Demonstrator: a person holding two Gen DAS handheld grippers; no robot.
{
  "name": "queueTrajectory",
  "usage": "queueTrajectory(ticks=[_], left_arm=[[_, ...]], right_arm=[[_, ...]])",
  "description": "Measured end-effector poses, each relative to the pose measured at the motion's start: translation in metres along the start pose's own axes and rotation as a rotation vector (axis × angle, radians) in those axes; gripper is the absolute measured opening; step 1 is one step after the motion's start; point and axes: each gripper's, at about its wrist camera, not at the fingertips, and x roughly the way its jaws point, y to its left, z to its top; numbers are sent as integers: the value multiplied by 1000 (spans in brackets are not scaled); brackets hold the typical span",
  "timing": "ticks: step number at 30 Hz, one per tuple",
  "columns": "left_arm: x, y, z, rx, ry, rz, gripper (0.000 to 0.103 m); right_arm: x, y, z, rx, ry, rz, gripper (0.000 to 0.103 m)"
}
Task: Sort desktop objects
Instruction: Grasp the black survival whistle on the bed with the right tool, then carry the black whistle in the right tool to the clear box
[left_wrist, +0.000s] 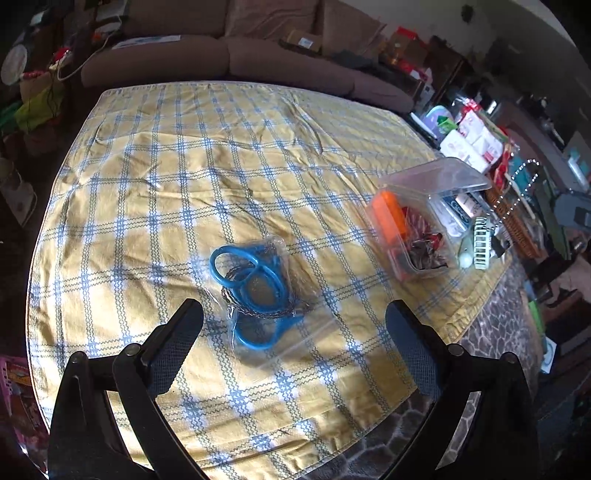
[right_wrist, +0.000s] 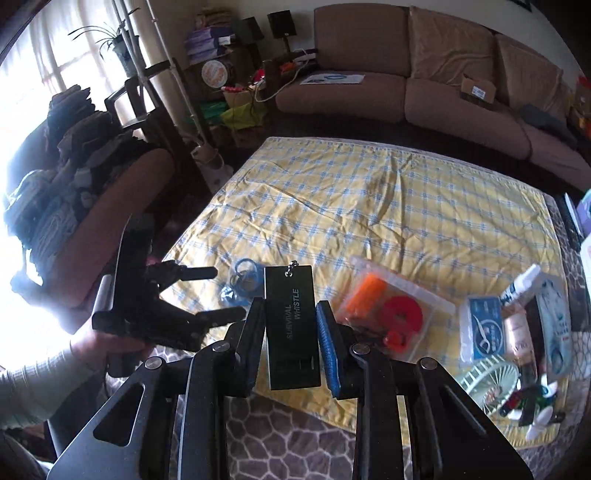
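We hold the right gripper (right_wrist: 290, 332) clamped on a black whistle box (right_wrist: 291, 325), raised above the near edge of the checked cloth (right_wrist: 369, 206). The left gripper (left_wrist: 295, 325) stands with jaws apart and empty, above a clear bag of blue rings (left_wrist: 255, 291) lying on the cloth. A clear bin (left_wrist: 417, 218) holding an orange item sits right of the bag.

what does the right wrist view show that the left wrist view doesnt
Only the right wrist view: the right gripper shut on a black flat box printed SURVIVAL WHISTLE, and the left gripper seen from outside. Only the left wrist view: the left gripper's wide-open jaws from behind. Both: the clear plastic bag of blue rings, the clear plastic bin, the yellow checked tablecloth.
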Motion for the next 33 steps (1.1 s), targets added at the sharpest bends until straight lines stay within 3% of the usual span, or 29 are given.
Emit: queueTrajectory(ticks=[8,16,25,33], left_arm=[[10,1,2,-3,1,26,99],[9,0,5,1,5,14,99],[10,0,6,-1,8,15,99],[6,3,8,-12,1,6,99]], right_arm=[[36,-57,-34,250,-47,-44,28],[87,-80,-29,286,-73,-155,28],[108,-87,-27,401,-137,-196,27],[108,-69,-15,170,-122,-261,27]])
